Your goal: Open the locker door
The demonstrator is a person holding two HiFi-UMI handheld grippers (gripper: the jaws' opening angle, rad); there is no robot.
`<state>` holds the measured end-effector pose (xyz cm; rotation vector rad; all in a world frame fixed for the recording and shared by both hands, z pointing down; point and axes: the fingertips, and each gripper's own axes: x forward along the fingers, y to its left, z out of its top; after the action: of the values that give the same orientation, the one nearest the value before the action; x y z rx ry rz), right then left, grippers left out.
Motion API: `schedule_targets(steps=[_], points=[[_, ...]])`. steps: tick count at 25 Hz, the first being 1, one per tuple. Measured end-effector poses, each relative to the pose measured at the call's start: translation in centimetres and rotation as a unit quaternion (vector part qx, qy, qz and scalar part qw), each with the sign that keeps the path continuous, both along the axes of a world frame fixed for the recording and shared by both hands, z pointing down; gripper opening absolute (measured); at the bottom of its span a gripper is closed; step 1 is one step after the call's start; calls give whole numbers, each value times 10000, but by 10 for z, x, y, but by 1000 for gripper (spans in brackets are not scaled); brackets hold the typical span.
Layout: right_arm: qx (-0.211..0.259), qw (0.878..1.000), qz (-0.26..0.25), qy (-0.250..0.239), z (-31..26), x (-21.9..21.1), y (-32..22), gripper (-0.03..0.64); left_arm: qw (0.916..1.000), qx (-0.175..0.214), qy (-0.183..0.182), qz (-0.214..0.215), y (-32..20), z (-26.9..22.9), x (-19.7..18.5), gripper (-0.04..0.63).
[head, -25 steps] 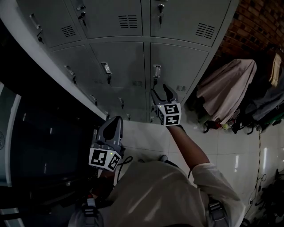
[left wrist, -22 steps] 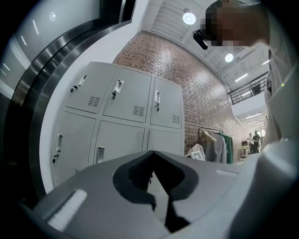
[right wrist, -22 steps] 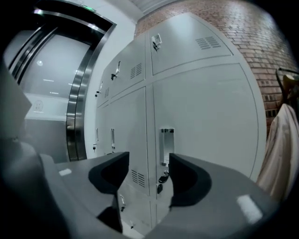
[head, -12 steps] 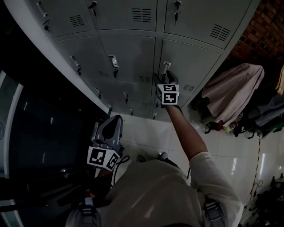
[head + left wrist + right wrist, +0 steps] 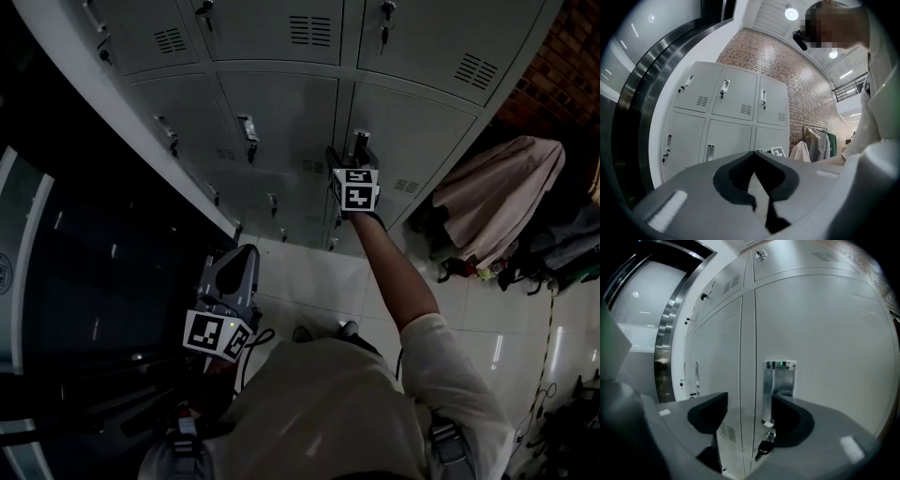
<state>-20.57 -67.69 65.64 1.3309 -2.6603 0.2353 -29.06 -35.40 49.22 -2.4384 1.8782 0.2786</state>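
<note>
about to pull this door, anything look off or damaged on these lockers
Nothing stands out. The locker doors sit shut and flush, with no dents showing. A key hangs just under the handle, close ahead of the right gripper, whose jaws stand apart.

I am not seeing any words or numbers that I can read. The right cube point(image 5: 355, 188) and the left cube point(image 5: 217, 335) are only showing black and white square marks, not letters. A tiny green light is glowing on the locker handle point(image 5: 780, 380), with no writing by it.
</note>
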Motion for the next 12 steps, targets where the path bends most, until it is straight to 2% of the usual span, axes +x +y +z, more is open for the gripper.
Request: schedule_targets(steps=[5,9,12], points=[[-8,10000,-8,41,-2,1,9,277,10000,-39,-4,83,-3,4,4,29],[166,9994,215,198,-2,11,29,225,9998,-40,-2,197,-4,7,9,29],[313,9985,376,231,-4,21,50,210,9996,-22,-12,273,-5,6,13,29]])
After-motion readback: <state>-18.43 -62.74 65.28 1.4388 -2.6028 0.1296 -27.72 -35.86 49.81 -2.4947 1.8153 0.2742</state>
